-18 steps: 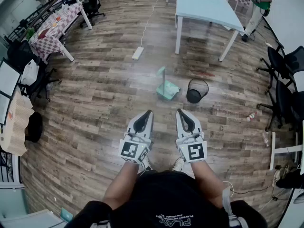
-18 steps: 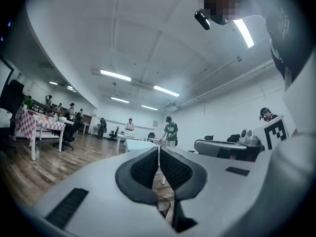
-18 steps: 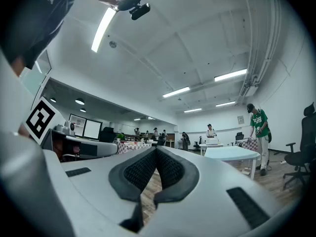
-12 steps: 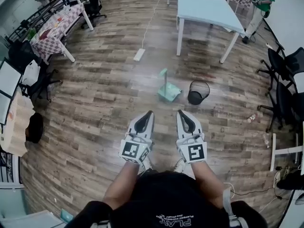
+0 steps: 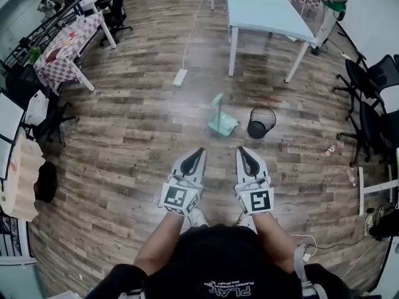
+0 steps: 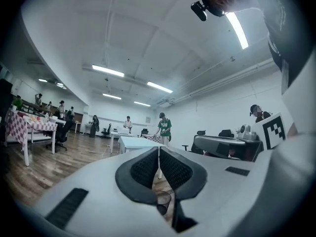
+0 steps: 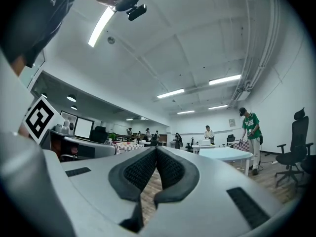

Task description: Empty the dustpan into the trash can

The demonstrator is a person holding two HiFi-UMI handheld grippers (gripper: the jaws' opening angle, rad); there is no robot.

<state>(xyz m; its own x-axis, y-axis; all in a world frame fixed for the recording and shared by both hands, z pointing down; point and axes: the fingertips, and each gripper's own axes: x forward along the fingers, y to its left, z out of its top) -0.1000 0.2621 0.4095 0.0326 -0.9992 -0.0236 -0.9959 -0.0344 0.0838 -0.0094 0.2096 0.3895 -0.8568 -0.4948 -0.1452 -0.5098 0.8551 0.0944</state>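
Head view: we hold the left tool [image 5: 197, 152] and right tool [image 5: 244, 149] near us, both clenched and empty. Farther off on the floor [image 5: 124, 143] stands the green dustpan [image 5: 223, 125], just beside the black trash can [image 5: 261, 123]. It is probably light, stiff plastic, best gripped by its upright handle [image 5: 217, 103].

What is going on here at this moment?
A person stands on the wooden floor with tongs in each hand. The left tongs and the right tongs are both shut and empty. The green dustpan stands on the floor ahead, beside the black trash can, not yet touched.
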